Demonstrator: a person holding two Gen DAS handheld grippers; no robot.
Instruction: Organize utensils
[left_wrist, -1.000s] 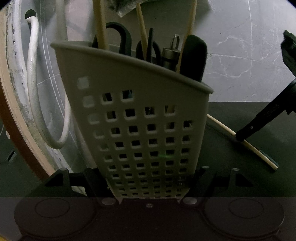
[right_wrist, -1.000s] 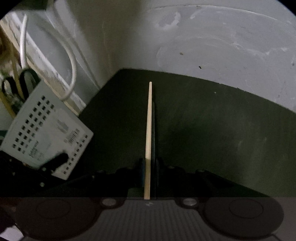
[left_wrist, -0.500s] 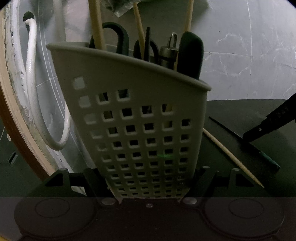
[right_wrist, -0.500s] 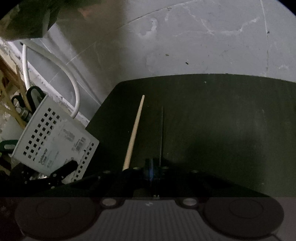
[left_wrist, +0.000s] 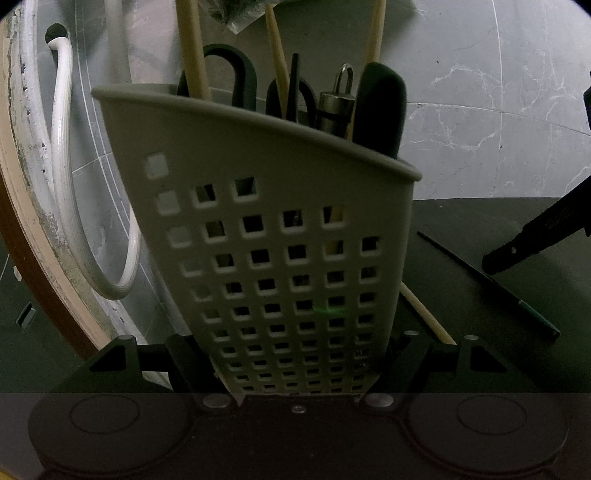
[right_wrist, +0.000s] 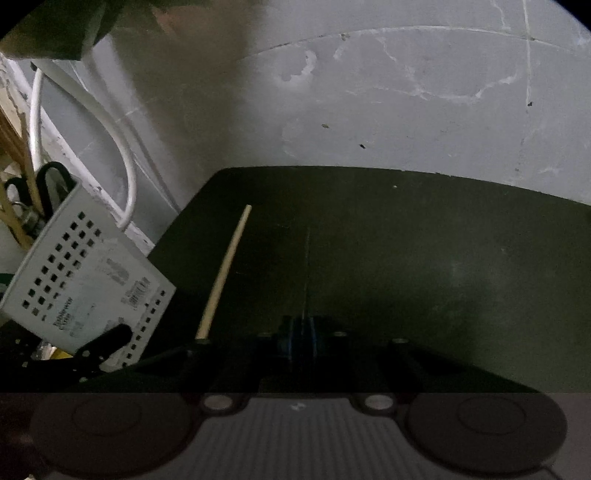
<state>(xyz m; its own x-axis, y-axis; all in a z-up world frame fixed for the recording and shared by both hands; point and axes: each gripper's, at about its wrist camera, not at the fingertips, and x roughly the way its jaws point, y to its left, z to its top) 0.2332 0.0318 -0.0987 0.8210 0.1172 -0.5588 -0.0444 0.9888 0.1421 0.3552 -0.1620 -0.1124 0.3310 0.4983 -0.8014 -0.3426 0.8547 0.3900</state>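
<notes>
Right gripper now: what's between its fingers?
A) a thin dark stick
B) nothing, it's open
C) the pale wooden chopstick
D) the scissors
A: the right gripper is shut on the thin dark stick, which runs forward from its fingertips, while the pale wooden chopstick lies apart to the left on the dark mat.

Matt perforated plastic caddy (left_wrist: 280, 236) – pale wooden chopstick (right_wrist: 223, 273), shiny metal cylinder (left_wrist: 334, 110) – on a matt dark mat (right_wrist: 406, 240).
</notes>
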